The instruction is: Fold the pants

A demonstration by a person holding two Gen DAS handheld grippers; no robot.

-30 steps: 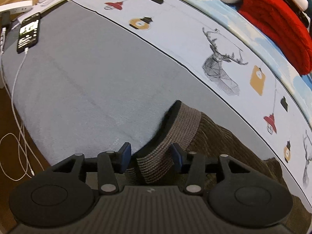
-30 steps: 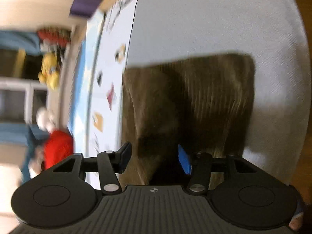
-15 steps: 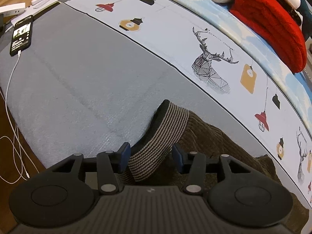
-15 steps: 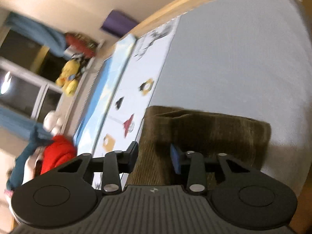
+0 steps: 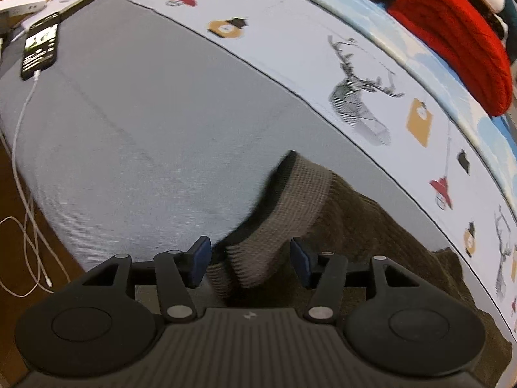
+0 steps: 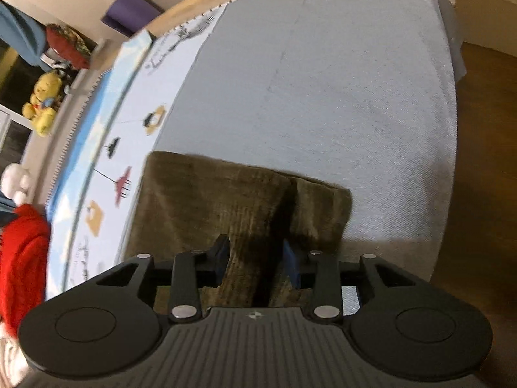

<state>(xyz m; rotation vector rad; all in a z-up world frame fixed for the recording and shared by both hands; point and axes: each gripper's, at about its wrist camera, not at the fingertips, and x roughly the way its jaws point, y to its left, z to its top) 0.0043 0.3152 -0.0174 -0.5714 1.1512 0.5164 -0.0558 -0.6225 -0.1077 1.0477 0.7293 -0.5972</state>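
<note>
Both tools now spreading: left tool (image 5: 248, 260) parted around the ribbed cuff (image 5: 290, 200), right tool (image 6: 255, 263) parted, pads clear of folded pants (image 6: 226, 200) on the bed (image 6: 339, 80); fold released.

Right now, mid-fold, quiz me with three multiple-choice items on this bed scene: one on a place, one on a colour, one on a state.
1. Where does the phone lie?
A. on the grey cover's far left corner
B. on the pants
C. on the red blanket

2. What colour are the pants?
A. blue
B. olive-brown
C. white

3. How does the left gripper stand at the ribbed waistband?
A. shut tight on it
B. open, pads either side of it
C. far from it

Answers: 1 A, it sits at the grey cover's corner, cable attached; 2 B, brown corduroy in both views; 3 B, gaps show beside both pads.
</note>
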